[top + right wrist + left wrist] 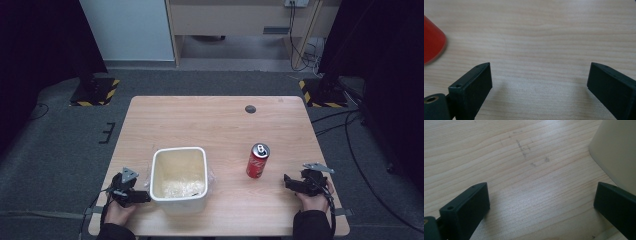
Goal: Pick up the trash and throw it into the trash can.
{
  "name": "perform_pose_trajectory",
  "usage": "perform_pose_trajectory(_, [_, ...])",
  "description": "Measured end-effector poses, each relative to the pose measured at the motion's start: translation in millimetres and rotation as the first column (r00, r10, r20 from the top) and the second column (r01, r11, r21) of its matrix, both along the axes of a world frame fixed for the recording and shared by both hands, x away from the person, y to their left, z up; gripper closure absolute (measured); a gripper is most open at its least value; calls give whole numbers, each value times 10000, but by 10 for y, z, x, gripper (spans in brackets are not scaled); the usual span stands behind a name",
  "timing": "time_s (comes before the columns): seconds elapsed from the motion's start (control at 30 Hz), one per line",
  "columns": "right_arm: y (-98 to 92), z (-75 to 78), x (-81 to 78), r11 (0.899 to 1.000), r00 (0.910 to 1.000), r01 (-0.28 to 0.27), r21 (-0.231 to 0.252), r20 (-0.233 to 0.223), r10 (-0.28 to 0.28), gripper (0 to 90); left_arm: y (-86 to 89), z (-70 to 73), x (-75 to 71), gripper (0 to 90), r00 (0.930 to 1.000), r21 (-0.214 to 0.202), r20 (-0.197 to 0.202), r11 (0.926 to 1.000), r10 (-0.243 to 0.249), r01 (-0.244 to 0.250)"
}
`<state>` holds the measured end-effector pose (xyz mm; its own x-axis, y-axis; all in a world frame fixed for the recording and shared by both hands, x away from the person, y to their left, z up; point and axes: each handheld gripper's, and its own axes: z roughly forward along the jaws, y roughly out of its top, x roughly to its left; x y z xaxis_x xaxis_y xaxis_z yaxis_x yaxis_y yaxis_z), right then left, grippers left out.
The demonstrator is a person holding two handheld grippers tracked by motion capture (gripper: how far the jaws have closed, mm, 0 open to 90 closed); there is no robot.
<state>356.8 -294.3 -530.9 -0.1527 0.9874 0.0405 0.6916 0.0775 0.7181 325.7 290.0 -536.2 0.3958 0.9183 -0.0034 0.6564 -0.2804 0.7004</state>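
Note:
A cream square bin (pixel 179 178) with crumpled clear wrapping inside stands on the wooden table (pixel 215 125) near its front left. To its right stands an upright red soda can (pixel 257 160). My left gripper (pixel 145 196) rests low just left of the bin, open, with bare wood between its jaws; the bin's wall (pixel 617 150) rises at the right of the left gripper view (pixel 541 200). My right gripper (pixel 287 180) sits near the front right, open and empty, a little right of the can. The can's red side (pixel 432 43) shows at the left of the right gripper view (pixel 540 78).
A small dark round hole (pixel 250 109) lies in the table's far side. Grey carpet surrounds the table, with cables (pixel 350 125) on the floor at the right and yellow-black striped stand bases (pixel 95 92) at the far corners.

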Motion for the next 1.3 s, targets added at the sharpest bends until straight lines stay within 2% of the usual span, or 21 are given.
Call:
perform_pose_trajectory(0.07, [-14,50,-23,9996,9992,-20,284,389,9,61,0,0,0,0,10000,-2,2,10000,1,-1])
perform_pose_trajectory(0.17, [-12,106,-52,9991,9966,-87,413,817,53,62,0,0,0,0,10000,0,1,10000,-1,1])
perform_pose_trajectory(0.23, [-16,129,-64,9982,9955,-102,591,947,46,63,0,0,0,0,10000,1,-1,10000,-2,2])
perform_pose_trajectory(0.6, [10,288,-112,9973,9852,-355,636,1696,243,61,0,0,0,0,10000,2,-3,10000,-6,6])
perform_pose_trajectory(0.63, [15,349,-136,9959,9800,-433,792,1970,269,60,0,0,1,0,10000,4,-2,10000,-11,11])
perform_pose_trajectory(0.73, [27,430,-153,9952,9733,-509,837,2277,306,60,0,0,0,0,10000,2,-1,10000,-8,8])
perform_pose_trajectory(0.83, [38,474,-160,9944,9693,-562,897,2436,328,59,0,0,1,0,10000,3,-1,10000,-8,8])
perform_pose_trajectory(0.93, [60,568,-182,9931,9605,-676,959,2756,388,57,0,0,1,0,10000,5,-3,10000,-11,11])
perform_pose_trajectory(1.03, [69,611,-190,9924,9573,-730,992,2861,418,55,0,0,1,0,10000,4,-1,10000,-10,10])
perform_pose_trajectory(1.3, [92,804,-236,9869,9375,-1074,1206,3426,601,49,-1,0,1,0,10000,4,-3,10000,-11,11])
